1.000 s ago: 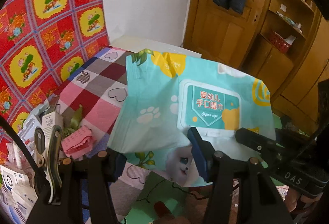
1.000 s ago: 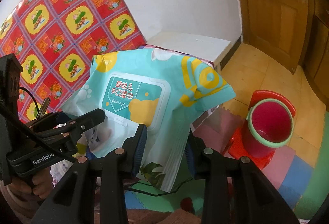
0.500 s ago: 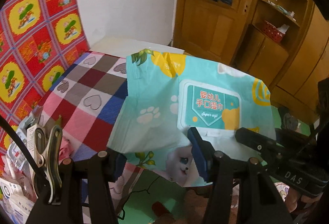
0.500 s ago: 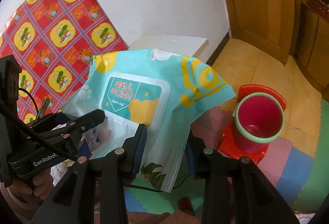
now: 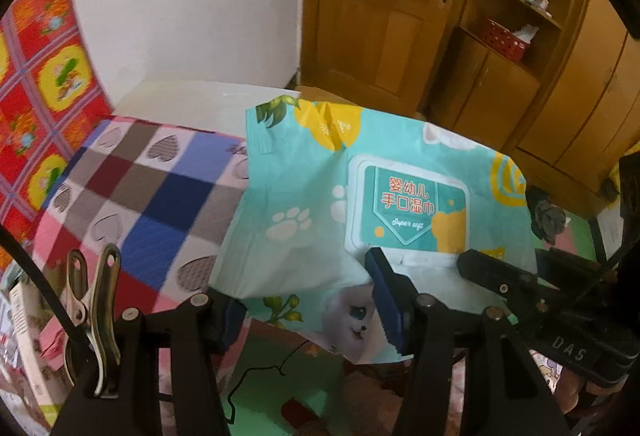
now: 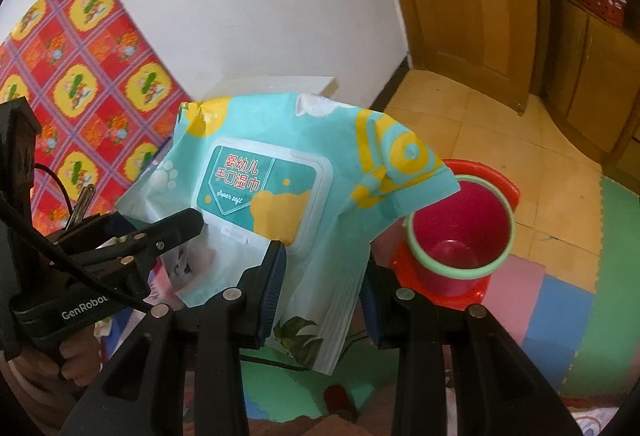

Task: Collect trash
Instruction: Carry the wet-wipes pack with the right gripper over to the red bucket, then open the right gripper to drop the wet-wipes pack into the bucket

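A teal wet-wipes pack [image 5: 304, 204] with a white flip lid hangs in the air, held from both sides. My left gripper [image 5: 308, 296] is shut on its lower left part, over the puppy print. My right gripper [image 6: 322, 276] is shut on its lower right edge. Each gripper shows in the other's view: the right gripper [image 5: 516, 284] at the pack's right, the left gripper [image 6: 160, 232] at its left. In the right wrist view a red bin with a green rim [image 6: 452, 268] stands on the floor, just right of and below the pack's corner; the bin looks empty.
A table with a checked heart-print cloth [image 5: 132, 188] lies to the left, with boxes [image 5: 24, 336] at its near left edge. A white ledge [image 5: 192, 96] runs along the wall. Behind stand a wooden door [image 6: 472, 8] and cabinets [image 5: 492, 88]. Coloured foam mats [image 6: 560, 312] cover the floor.
Both grippers have carried the pack to the right, away from the table. The red bin now sits closer, right under the pack's corner. The grip on the pack is unchanged.
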Available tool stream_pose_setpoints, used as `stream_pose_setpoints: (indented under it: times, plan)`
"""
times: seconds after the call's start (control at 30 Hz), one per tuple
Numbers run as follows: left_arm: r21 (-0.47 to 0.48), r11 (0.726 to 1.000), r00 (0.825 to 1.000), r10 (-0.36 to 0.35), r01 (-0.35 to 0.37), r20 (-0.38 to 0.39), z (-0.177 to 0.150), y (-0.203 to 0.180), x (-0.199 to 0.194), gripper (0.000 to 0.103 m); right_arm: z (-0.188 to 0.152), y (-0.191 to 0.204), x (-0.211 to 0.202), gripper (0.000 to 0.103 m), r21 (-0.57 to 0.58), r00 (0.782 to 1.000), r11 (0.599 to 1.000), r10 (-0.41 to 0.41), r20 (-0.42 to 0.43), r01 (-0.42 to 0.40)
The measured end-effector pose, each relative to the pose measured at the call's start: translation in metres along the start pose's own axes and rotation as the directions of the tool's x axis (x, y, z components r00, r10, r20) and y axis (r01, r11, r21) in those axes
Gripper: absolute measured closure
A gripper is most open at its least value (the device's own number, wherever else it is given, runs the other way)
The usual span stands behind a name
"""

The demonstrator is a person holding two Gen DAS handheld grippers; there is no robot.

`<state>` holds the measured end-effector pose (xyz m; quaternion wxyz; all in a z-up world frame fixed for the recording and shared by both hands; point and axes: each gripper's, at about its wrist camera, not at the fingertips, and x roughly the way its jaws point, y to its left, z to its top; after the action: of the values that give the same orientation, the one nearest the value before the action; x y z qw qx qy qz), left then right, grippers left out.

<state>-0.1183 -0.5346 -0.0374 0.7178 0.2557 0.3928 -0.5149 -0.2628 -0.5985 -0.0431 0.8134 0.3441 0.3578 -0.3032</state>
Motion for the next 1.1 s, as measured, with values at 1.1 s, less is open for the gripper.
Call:
stream_pose_setpoints:
  times: [1.1]
  plan:
    - [0.083,0.987,0.973,-0.121,0.139,-0.196,0.002,-0.093,0.249,0.045,-0.019,-0.192,0.143,0.067,0.088,0.976,0.983,-0.147,-0.162,0.162]
